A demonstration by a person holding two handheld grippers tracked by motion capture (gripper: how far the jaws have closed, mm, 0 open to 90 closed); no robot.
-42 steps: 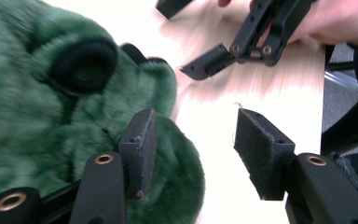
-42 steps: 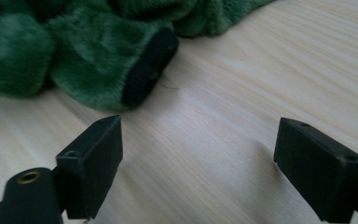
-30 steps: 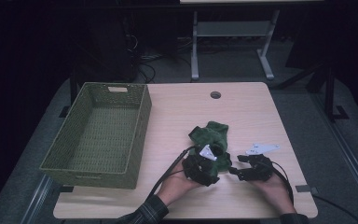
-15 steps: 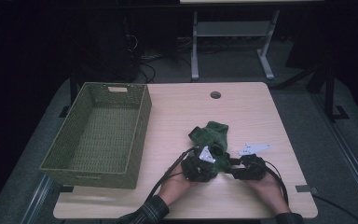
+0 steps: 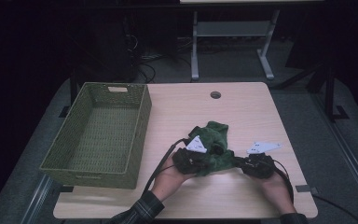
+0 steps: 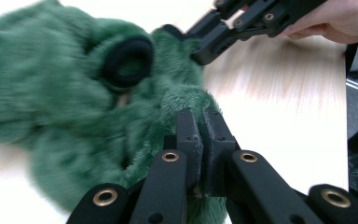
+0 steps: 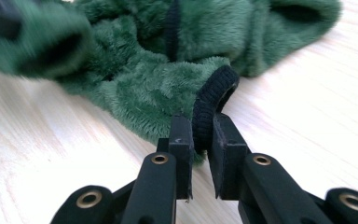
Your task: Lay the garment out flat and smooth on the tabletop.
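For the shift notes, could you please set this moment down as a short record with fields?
Item: fuzzy dark green garment with black cuffs, crumpled on the light wooden table
Left gripper: jaws have just closed, shut on green pile
Right gripper: jaws have just been closing, clamped on a black cuff
Container: olive woven rectangular basket, left of the garment, nothing inside

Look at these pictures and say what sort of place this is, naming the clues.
Probably a lab or workshop set up for recording handling work, not a home. A plain wooden table with a cable hole stands on grey carpet, cables trail on the floor behind, and a metal stand is at the back.
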